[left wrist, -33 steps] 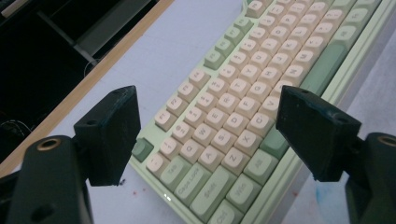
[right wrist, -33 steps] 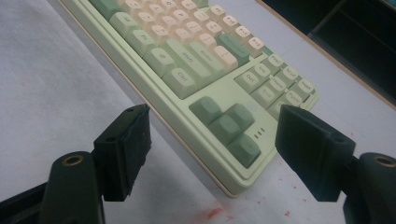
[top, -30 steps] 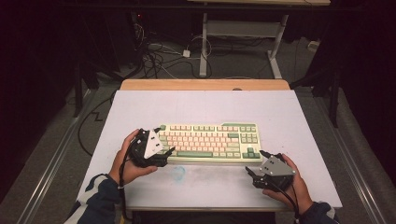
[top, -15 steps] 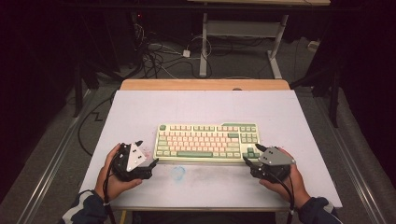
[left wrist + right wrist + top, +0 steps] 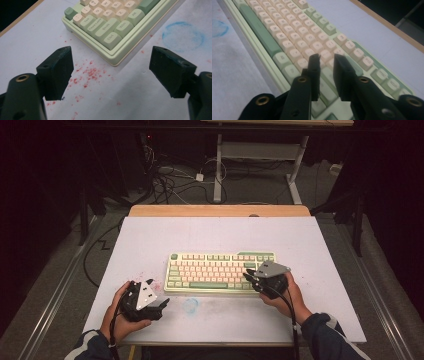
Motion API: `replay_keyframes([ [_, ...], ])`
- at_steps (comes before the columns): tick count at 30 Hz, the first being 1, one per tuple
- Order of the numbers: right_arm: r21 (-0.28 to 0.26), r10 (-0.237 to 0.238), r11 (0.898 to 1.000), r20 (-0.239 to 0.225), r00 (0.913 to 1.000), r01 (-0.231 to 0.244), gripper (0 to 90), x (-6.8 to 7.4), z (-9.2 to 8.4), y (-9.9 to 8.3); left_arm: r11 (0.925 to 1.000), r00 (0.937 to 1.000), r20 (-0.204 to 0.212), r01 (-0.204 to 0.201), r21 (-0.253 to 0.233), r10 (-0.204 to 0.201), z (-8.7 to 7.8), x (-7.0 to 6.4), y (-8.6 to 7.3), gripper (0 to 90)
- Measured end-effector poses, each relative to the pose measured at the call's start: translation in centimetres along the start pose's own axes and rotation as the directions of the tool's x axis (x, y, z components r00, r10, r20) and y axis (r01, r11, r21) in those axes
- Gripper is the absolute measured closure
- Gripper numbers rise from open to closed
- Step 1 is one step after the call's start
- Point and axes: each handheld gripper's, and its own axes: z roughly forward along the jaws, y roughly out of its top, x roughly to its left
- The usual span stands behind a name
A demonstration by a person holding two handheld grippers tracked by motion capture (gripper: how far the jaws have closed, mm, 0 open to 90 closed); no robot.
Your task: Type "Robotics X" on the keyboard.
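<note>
Your pale green keyboard with cream and darker green keycaps (image 5: pixel 220 272) lies flat in the middle of the white table sheet (image 5: pixel 220 232), long side toward you.

Your right gripper (image 5: pixel 250 279) sits over the keyboard's right end. From above, the grey three-cornered plate hides how its jaws stand. The right gripper view settles it: the two black jaws have just been closing and now stand nearly together, a narrow slit between them, hovering over the cream keys with no keycap visibly pinched. Whether the tips touch a key, you cannot tell.

Your left gripper (image 5: pixel 165 305) rests in your left hand (image 5: pixel 117 317) on the sheet, off the keyboard's near left corner and clear of it. The left gripper view shows its jaws wide apart with nothing between them, and also what the high view barely hints at: red specks (image 5: pixel 87 75) scattered on the sheet by that corner, and a faint blue ring (image 5: pixel 182 36) beside the keyboard's front edge.
</note>
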Motion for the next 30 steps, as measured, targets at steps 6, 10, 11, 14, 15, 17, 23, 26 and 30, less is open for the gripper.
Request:
replay_keyframes([
  [6,0.027,-0.040,0.999,-0.034,0.9987,0.040,90.0,0.4,2.7,2.0,0.9998,0.9999,0.005,-0.012,0.014,0.012,0.2,0.0,-0.2,18.4],
  [10,0.039,-0.050,0.998,-0.037,0.9981,0.051,90.0,0.4,4.0,2.9,0.9997,0.9999,0.007,-0.014,0.019,0.014,0.3,0.0,-0.3,18.4],
  [11,0.047,-0.047,0.998,-0.033,0.9983,0.049,90.0,0.4,4.4,3.1,0.9997,0.9999,0.007,-0.014,0.021,0.014,0.3,0.0,-0.3,18.4],
  [14,0.066,-0.042,0.997,-0.036,0.9984,0.045,90.0,0.3,5.4,3.4,0.9996,0.9999,0.008,-0.015,0.025,0.014,0.3,0.0,-0.3,18.4],
  [15,0.066,-0.042,0.997,-0.036,0.9984,0.045,90.0,0.3,5.4,3.4,0.9996,0.9999,0.008,-0.015,0.026,0.015,0.4,0.0,-0.4,18.4],
  [17,0.086,-0.040,0.995,-0.040,0.9984,0.043,90.0,0.3,6.2,3.5,0.9995,0.9998,0.012,-0.014,0.028,0.014,0.4,0.0,-0.4,18.4],
  [23,0.098,-0.034,0.994,-0.048,0.9983,0.038,90.0,0.2,7.0,3.7,0.9995,0.9999,0.014,-0.008,0.030,0.008,0.6,-0.1,-0.6,18.4],
  [26,0.102,-0.034,0.994,-0.050,0.9982,0.039,90.0,0.4,7.1,3.6,0.9994,0.9998,0.016,-0.009,0.032,0.009,0.6,-0.1,-0.6,18.4],
  [30,0.125,-0.046,0.991,-0.063,0.9970,0.054,90.0,0.6,7.2,3.6,0.9991,0.9998,0.017,-0.013,0.040,0.013,0.7,-0.1,-0.7,18.4],
])
